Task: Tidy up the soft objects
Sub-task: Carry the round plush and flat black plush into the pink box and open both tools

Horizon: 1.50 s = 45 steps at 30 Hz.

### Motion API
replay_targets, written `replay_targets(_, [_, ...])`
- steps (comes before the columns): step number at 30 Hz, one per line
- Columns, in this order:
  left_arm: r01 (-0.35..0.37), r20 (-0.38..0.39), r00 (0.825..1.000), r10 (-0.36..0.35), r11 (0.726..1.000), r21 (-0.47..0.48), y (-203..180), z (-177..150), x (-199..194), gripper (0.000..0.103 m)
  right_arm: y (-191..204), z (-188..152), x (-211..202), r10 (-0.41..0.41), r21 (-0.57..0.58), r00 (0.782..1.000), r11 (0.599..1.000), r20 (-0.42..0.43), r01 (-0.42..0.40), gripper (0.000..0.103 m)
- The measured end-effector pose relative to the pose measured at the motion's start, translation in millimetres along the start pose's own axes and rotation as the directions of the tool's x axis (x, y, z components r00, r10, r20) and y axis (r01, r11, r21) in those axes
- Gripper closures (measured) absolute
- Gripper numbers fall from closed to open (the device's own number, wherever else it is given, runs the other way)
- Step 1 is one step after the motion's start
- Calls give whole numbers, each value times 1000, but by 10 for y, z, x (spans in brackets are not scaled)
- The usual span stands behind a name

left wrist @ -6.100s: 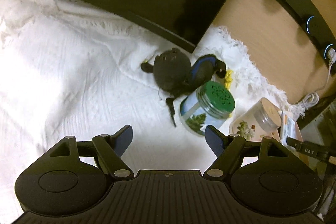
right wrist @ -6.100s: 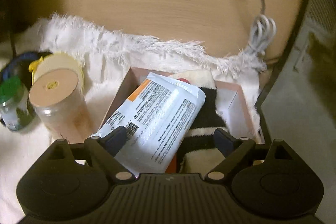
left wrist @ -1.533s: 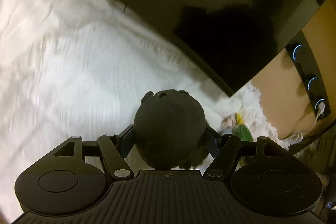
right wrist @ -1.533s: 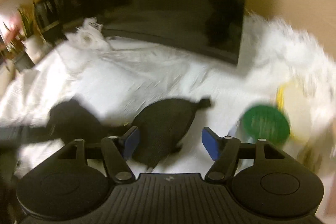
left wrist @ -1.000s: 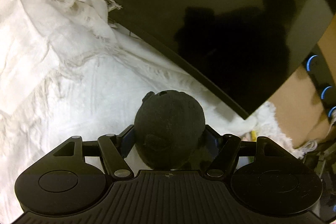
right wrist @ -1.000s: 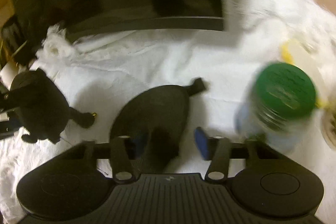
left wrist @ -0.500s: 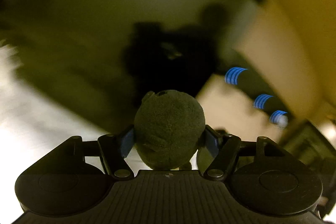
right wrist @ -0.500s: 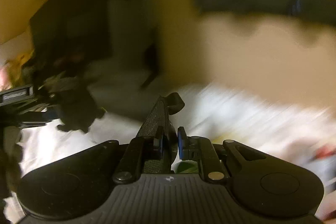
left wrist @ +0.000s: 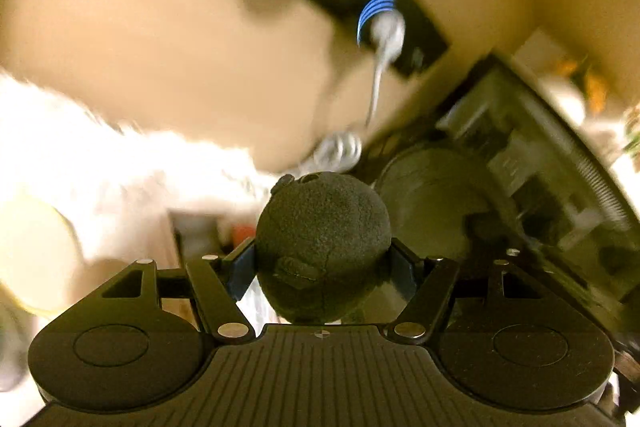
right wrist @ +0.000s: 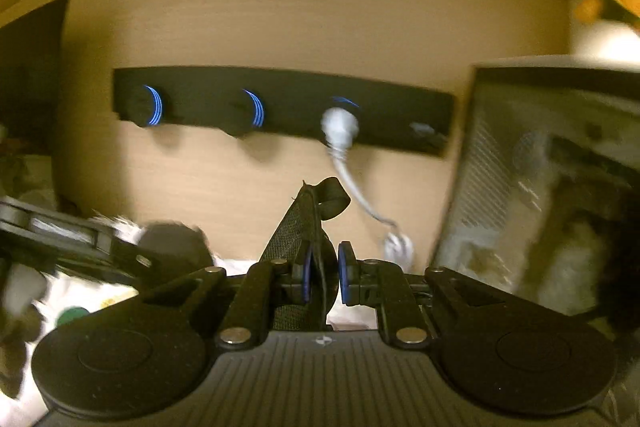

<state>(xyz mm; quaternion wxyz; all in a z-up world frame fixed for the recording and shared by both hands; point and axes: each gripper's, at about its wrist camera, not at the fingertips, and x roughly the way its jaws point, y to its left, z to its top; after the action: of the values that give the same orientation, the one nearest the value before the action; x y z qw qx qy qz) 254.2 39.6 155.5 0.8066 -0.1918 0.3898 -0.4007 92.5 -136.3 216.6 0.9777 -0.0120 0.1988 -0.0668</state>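
My left gripper [left wrist: 322, 267] is shut on a round black plush toy [left wrist: 322, 247] and holds it in the air above the pink box [left wrist: 188, 227]. My right gripper [right wrist: 322, 277] is shut on a flat black fabric piece [right wrist: 304, 231] that stands upright between the pads, lifted off the cloth. The left gripper and its plush toy [right wrist: 172, 239] show blurred at the left of the right wrist view. Both views are blurred by motion.
A black wall strip [right wrist: 280, 107] with blue-ringed sockets holds a white plug and cable [right wrist: 340, 131]. A dark case with a mesh side [right wrist: 540, 187] stands at the right. The white fringed cloth [left wrist: 100, 163] and a green jar lid [right wrist: 72, 315] lie below left.
Both grippers have swung right from the dark screen toward the wall strip and the box, each carrying its load. The right gripper closed on the black fabric piece about a second ago.
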Motion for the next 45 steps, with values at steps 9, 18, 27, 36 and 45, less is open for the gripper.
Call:
replay_targets(9, [-69,0,998,68,998,8,-41,-84,406,30,-437,-451,186,-32,65,999,997,-20,33,90])
replay_targets(18, [-53,29,998,55,998,-41,103,-98,55,30,-680,-886,1173,160,329,958,941,-239,-75,90])
replay_targets(27, [-67,20,997,68,995,-76,197,-83,64,30,-800,-1366,1253,160,356,947,933,-279,-52,53])
replay_targets(36, [84,-15,996,-87,986,-142,19,-7,454,29,-698,-1425,564,102,211,975,976,-197,-59,41])
replay_targets(45, [-143,-163,975,152,988,64,-103,-382,1172,22,-646,-1665,492,105,194,963,979,-249,-56,40])
